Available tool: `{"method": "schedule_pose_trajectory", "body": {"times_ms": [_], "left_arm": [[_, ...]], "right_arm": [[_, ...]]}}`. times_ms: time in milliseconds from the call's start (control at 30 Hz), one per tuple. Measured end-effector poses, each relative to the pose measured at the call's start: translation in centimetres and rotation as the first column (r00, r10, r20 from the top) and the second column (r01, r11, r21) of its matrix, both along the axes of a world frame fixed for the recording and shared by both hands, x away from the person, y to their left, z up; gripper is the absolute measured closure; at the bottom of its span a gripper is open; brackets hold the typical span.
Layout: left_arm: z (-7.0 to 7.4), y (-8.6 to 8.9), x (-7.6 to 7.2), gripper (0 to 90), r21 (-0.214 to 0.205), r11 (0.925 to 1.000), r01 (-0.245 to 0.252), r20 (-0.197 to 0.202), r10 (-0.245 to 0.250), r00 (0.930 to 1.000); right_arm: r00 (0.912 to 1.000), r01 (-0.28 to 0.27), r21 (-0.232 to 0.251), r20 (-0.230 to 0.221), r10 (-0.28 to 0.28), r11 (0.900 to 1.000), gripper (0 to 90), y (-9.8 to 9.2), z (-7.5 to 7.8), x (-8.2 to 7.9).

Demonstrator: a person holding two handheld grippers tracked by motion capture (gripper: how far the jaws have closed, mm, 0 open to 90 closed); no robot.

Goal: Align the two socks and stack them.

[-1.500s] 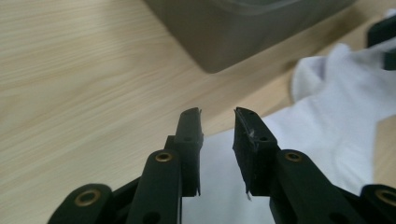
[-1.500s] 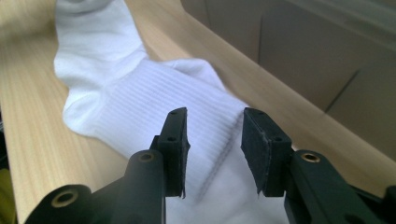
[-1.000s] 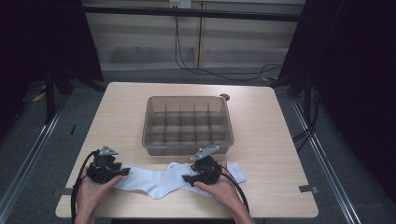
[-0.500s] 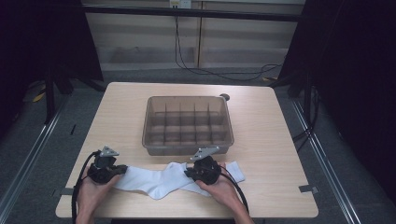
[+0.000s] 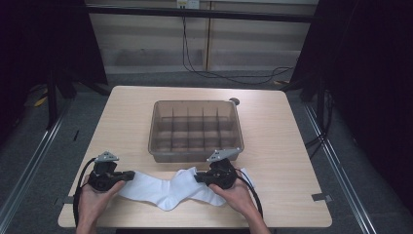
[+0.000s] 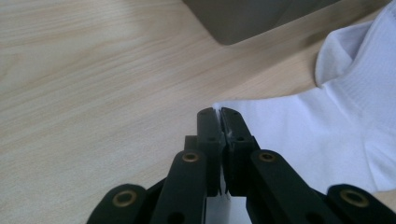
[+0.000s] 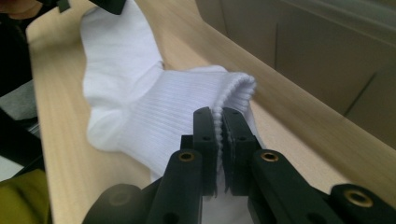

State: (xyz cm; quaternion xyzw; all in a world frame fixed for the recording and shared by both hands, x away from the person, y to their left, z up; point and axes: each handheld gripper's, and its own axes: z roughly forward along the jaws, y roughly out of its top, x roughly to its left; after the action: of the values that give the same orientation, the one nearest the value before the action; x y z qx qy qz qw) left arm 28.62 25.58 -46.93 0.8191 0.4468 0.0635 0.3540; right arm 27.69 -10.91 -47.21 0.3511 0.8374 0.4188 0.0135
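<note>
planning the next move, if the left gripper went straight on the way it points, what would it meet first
The sock: the left gripper is already shut on its edge, and the white fabric runs on ahead toward the right gripper. Depth beyond is unclear.

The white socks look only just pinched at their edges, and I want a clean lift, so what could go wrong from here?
1. The left tool grips just the corner of a white sock; the thin fabric could slip out when lifted.
2. The right tool holds only the ribbed cuff, so that sock may stretch or pull free.
3. The socks overlap and lie close to the divided bin; dangling fabric might catch its near wall.
</note>
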Motion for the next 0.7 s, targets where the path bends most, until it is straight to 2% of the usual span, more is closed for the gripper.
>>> {"method": "schedule_pose_trajectory", "body": {"times_ms": [67,133,367,700], "left_arm": [[0.3,0.0,-0.1,87.5,0.002,1.0,0.002,0.008,-0.002,1.0],[0.6,0.1,-0.2,87.5,-0.024,0.9997,-0.008,0.013,0.008,0.9999],[1.3,0.5,-0.2,87.6,-0.059,0.9982,-0.009,0.023,0.011,0.9997],[2.2,0.6,-0.3,87.6,-0.069,0.9976,-0.003,0.039,0.006,0.9992]], "right_arm": [[0.9999,-0.014,-0.003,-0.001,0.014,0.9999,85.4,-0.1,0.4,-0.1],[0.9999,-0.015,0.01,-0.004,0.015,0.9998,85.5,-0.3,0.8,-0.1],[1.0,-0.007,0.025,0.001,0.007,0.9997,85.5,-1.0,1.4,0.0],[0.9998,0.005,0.045,0.018,-0.006,0.999,85.5,-1.9,2.7,0.0]]}}
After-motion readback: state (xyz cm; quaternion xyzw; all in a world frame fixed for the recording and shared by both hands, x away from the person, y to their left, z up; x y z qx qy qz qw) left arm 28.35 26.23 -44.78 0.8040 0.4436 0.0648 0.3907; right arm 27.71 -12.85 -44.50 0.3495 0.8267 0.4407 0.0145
